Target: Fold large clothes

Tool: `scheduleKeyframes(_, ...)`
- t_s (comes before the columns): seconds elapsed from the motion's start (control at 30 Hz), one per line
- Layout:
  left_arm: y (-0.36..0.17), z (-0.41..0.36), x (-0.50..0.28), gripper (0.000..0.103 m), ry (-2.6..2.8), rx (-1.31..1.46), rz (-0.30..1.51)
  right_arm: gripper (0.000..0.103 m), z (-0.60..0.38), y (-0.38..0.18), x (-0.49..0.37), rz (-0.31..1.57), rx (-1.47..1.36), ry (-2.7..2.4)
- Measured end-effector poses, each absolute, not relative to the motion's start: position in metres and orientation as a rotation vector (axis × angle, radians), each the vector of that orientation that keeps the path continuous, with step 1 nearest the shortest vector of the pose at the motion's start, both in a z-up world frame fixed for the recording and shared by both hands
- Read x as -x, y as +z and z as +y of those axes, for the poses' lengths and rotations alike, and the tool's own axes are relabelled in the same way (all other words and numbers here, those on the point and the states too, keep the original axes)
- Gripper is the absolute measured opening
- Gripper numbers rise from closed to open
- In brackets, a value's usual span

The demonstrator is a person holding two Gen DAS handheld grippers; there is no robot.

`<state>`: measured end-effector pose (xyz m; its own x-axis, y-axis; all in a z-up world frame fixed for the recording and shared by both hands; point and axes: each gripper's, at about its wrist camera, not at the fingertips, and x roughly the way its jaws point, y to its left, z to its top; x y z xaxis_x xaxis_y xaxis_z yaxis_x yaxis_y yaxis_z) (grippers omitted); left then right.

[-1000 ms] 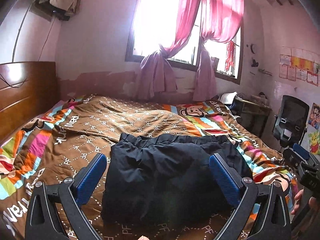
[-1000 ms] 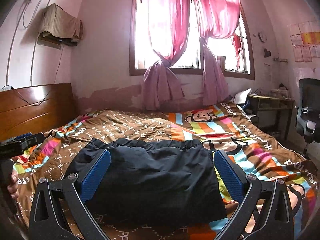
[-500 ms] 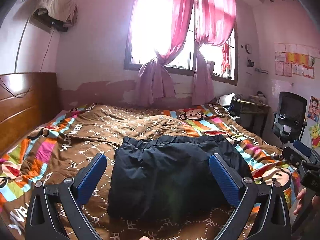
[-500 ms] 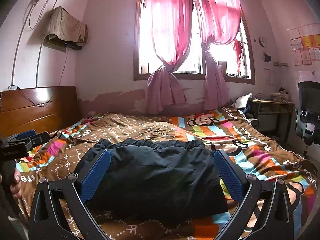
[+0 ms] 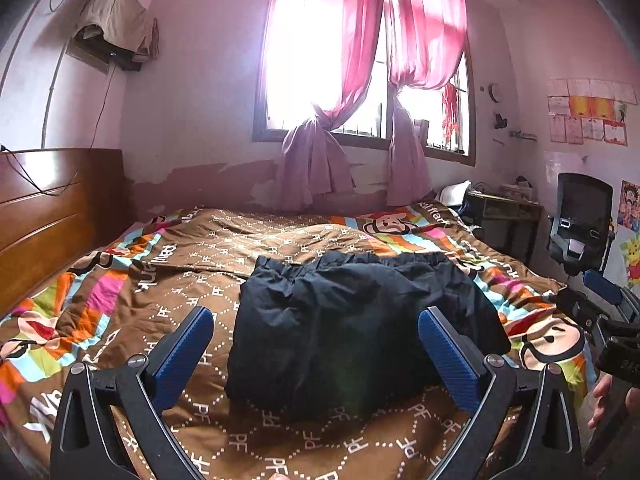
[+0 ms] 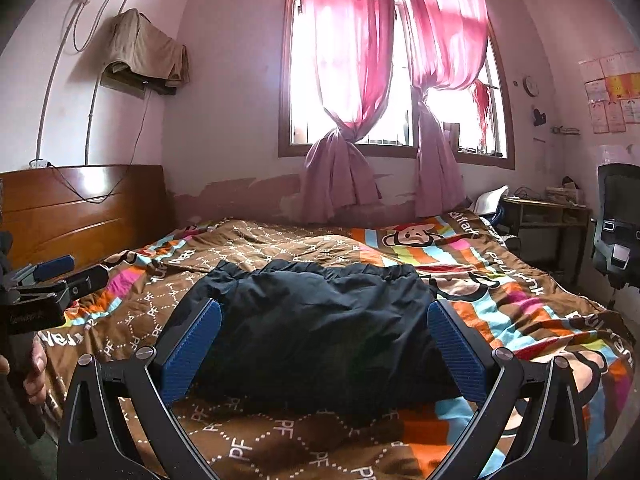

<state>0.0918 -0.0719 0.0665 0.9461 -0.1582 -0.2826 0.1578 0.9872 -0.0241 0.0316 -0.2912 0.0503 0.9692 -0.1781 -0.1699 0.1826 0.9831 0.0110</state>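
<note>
Change since a second ago: both my grippers have drawn back and tipped up, so more wall and window shows; the garment lies as it did, farther from my pads
Left gripper point(image 5: 314, 342): my jaws are spread wide with nothing between them, held above the quilt, not touching the cloth
Right gripper point(image 6: 324, 342): likewise released and empty, blue pads point(image 6: 191, 354) well apart, the garment seen past them
Dark garment point(image 5: 352, 328): folded into a puffy, roughly square bundle at the middle of the bed, its gathered waistband edge at 12 o'clock toward the window
Quilt point(image 5: 132, 300): brown with a white dotted lattice, striped bands and cartoon monkey faces; the garment rests on it
Writing: "PF" repeated across the brown lattice; large white letters along the striped borders, too bent to read whole; faint lettering on my left gripper's body at 9 o'clock in the right view, illegible
Other gripper in view: my right one point(image 5: 600, 320) shows at 3 o'clock in the left view, cut off by the frame edge
Hard to make out: wall papers point(image 5: 588, 116) at 2 o'clock are too small to read; the window point(image 6: 352, 80) is blown out white behind the pink curtains point(image 6: 348, 60)
Also there: wooden headboard point(image 6: 80, 208) at 9 o'clock, black office chair point(image 5: 580, 224) at 3 o'clock
</note>
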Motion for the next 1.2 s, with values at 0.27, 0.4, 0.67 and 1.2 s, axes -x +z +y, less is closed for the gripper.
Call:
scheduleKeyframes(0.27, 0.053, -0.068, -0.072, 0.103, -0.161, 0.016, 0.287, 0.102, -0.289, 0.039, -0.016, 0.162, -0.027, -0.190)
scheduleKeyframes(0.4, 0.048, -0.067, -0.065, 0.103, -0.158, 0.018, 0.287, 0.102, -0.287, 0.032, -0.008, 0.153, -0.023, -0.193)
scheduleKeyframes(0.67, 0.034, -0.069, -0.059, 0.103, -0.157, -0.005, 0.299, 0.102, -0.284, 0.018, 0.002, 0.159, -0.020, -0.201)
scheduleKeyframes(1.2, -0.007, -0.063, -0.067, 0.103, -0.134, -0.019, 0.388, 0.102, -0.288, -0.010, -0.005, 0.242, 0.010, -0.255)
